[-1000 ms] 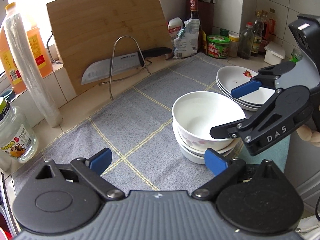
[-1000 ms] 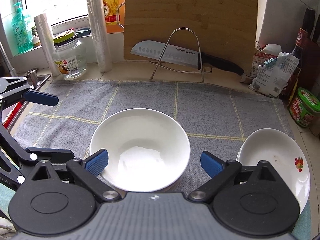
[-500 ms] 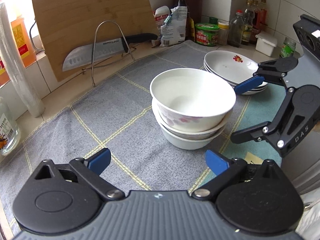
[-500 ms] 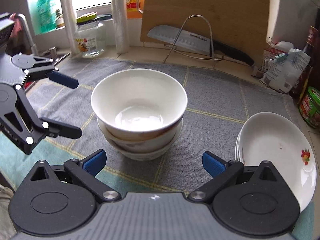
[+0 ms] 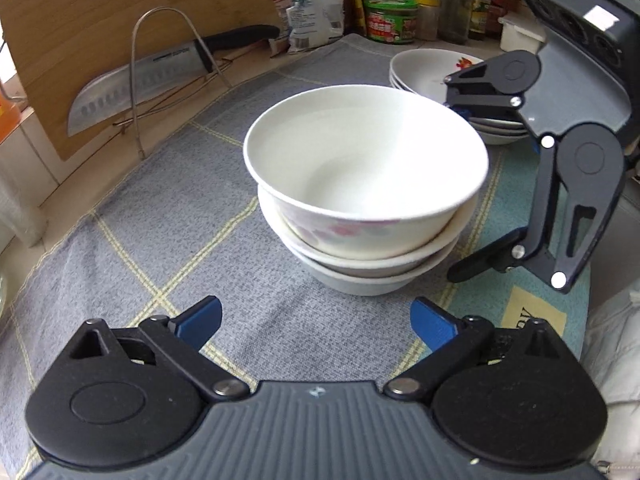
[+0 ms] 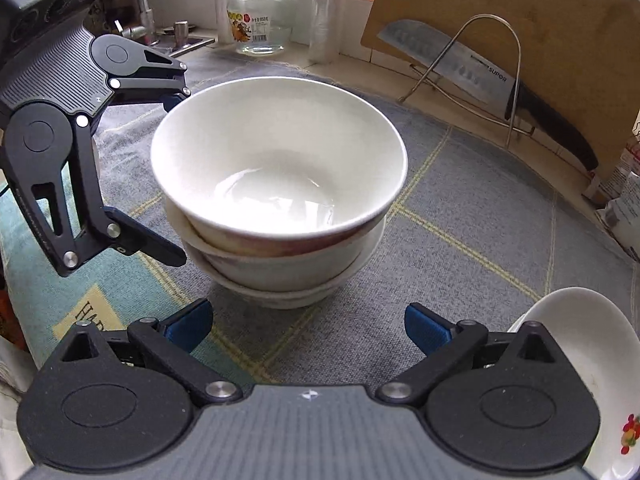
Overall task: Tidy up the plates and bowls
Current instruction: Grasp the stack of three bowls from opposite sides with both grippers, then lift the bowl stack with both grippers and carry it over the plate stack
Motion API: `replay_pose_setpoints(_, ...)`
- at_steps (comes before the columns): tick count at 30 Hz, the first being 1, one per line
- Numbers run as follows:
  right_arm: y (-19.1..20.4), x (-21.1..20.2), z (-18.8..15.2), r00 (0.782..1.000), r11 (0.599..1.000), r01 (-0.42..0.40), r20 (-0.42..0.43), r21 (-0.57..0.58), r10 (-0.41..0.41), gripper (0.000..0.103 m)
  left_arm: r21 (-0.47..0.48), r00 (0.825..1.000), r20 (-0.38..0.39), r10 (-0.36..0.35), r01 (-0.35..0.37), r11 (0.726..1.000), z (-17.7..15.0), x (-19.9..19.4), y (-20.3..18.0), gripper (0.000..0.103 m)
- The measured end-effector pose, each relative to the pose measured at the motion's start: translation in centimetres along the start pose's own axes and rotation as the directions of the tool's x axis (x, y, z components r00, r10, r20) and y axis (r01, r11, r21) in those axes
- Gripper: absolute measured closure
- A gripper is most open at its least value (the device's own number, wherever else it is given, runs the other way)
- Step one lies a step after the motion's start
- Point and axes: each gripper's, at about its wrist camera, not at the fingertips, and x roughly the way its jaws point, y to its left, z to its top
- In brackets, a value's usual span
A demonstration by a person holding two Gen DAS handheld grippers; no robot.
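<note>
A stack of three white bowls (image 5: 366, 184) stands on the grey checked cloth (image 5: 160, 240); it also shows in the right wrist view (image 6: 280, 192). A stack of white plates (image 5: 436, 68) with a red flower print lies behind and right of it, and shows at the lower right in the right wrist view (image 6: 580, 344). My left gripper (image 5: 316, 322) is open and empty, low, just in front of the bowls. My right gripper (image 6: 306, 326) is open and empty, facing the bowls from the other side. Each gripper shows in the other's view, flanking the stack.
A bamboo cutting board (image 5: 120, 12) leans at the back with a knife (image 5: 160, 76) on a wire rack (image 5: 176, 64). Sauce jars and bottles (image 5: 400, 16) stand at the back right. A glass jar (image 6: 260, 20) and sink tap (image 6: 144, 20) are near the window.
Both grippers have dropped lower and moved closer to the bowl stack, which now looms larger in both views. Both stay open. The bowls and plates have not moved.
</note>
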Motion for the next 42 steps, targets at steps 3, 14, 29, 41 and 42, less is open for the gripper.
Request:
replay_pose_setpoints(3,-0.1,0.4,0.2,1.0,1.0,-0.011,-0.011,-0.021,0.01,0.0,0.081,0.999,0.015,-0.045,0.044,0.996,0.3,0.6,-0.3,0.004)
replay_pose_setpoints(14,-0.5,1.4,1.1,0.998,0.995,-0.031,-0.051,-0.096,0.026,0.005,0.195,0.987,-0.006,-0.163,0.161,0.967,0.9,2.7,0.7,0.008)
replay_pose_setpoints(29,0.1,0.7,1.9,0.993,0.976,-0.106,-0.079,-0.188,0.092,0.022,0.329,0.964,-0.012,-0.267,0.256,0.909,1.6,2.7,1.1,0.018)
replay_pose_setpoints(41,-0.6,0.3,2.0,0.985,0.972,-0.164,-0.074,-0.171,0.153,0.022,0.343,0.958,-0.03,-0.285,0.277,0.898,2.2,3.3,1.5,0.022)
replay_pose_setpoints(42,-0.6,0.3,2.0,0.985,0.971,-0.164,-0.073,-0.173,0.154,0.022,0.343,0.959,-0.036,-0.283,0.278,0.897,2.3,3.4,1.5,0.022)
